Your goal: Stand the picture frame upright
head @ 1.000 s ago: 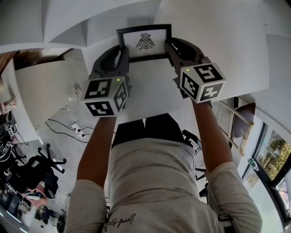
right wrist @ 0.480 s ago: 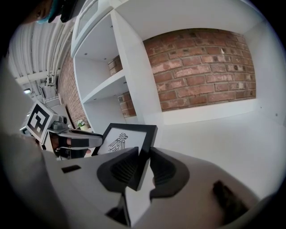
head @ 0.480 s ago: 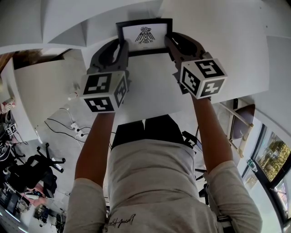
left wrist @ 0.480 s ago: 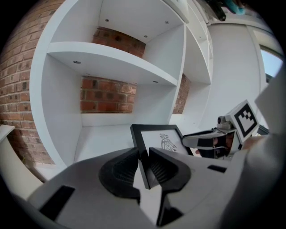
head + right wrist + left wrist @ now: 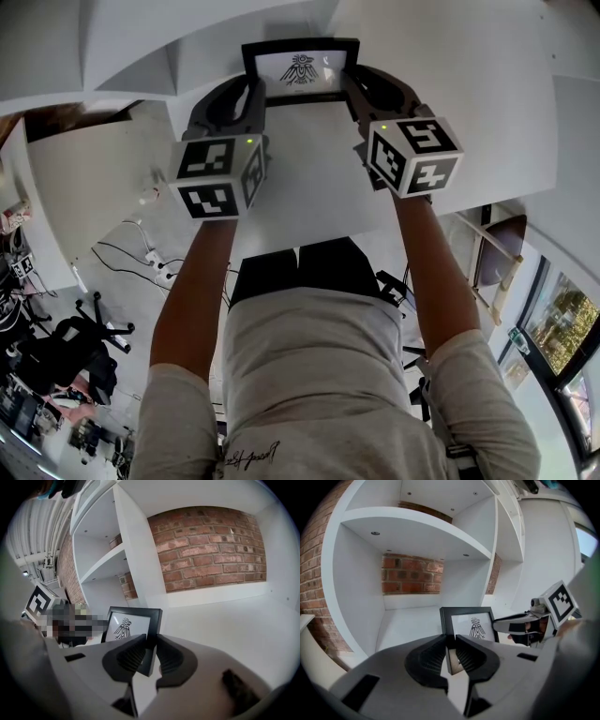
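Picture frame (image 5: 300, 70) sits near upright on the shelf (image 5: 408, 620), one side rail between each pair of fingers. Left gripper (image 5: 449, 640) and right gripper (image 5: 151, 641) are narrow and closing, pressing those rails. I judge it light, stiff, likely glazed: I grip the rails, not the pane.

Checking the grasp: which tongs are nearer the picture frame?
Neither, both grip it: the left tongs are closing on the picture frame's left edge, the right tongs closing on its right edge.

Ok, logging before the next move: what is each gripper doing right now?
Left gripper: closing on the black picture frame, left edge between the jaws.
Right gripper: closing on the frame's right edge.
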The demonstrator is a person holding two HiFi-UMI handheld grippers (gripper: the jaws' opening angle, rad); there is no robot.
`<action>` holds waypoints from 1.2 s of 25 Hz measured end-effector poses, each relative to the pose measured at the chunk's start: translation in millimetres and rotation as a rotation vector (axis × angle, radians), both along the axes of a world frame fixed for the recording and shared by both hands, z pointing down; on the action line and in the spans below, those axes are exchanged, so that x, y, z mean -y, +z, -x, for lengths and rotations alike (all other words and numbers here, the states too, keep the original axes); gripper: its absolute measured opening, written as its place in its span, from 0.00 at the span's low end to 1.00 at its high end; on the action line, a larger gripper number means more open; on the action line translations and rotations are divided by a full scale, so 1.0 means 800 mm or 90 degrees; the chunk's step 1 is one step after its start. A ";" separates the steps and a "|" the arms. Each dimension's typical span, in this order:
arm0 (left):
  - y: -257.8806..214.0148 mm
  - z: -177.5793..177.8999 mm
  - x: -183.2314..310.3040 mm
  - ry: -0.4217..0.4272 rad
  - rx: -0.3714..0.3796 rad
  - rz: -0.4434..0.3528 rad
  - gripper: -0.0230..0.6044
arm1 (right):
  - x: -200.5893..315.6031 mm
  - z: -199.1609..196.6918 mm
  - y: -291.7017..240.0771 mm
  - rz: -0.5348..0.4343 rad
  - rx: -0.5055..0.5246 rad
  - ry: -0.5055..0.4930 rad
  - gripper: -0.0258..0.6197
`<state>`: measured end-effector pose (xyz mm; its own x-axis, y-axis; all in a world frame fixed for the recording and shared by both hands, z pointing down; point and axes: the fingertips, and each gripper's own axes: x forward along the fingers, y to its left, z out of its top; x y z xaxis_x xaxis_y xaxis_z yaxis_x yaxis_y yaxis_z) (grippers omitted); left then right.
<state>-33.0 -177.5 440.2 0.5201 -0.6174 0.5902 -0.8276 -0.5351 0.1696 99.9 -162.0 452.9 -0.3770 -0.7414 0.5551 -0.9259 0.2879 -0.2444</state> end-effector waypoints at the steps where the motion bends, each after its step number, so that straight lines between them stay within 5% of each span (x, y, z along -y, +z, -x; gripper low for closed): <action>1: 0.002 0.000 0.001 0.000 0.002 0.001 0.15 | 0.001 -0.001 0.001 0.001 -0.002 0.002 0.16; 7: 0.013 0.001 0.009 0.008 0.035 -0.009 0.14 | 0.007 -0.001 0.011 0.012 -0.012 -0.002 0.14; 30: 0.025 -0.001 0.021 0.001 0.043 -0.006 0.14 | 0.014 -0.003 0.018 0.008 -0.006 -0.002 0.14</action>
<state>-32.6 -194.1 459.9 0.4799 -0.6226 0.6181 -0.8364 -0.5373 0.1082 102.4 -173.3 467.4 -0.3737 -0.7331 0.5682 -0.9275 0.2871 -0.2396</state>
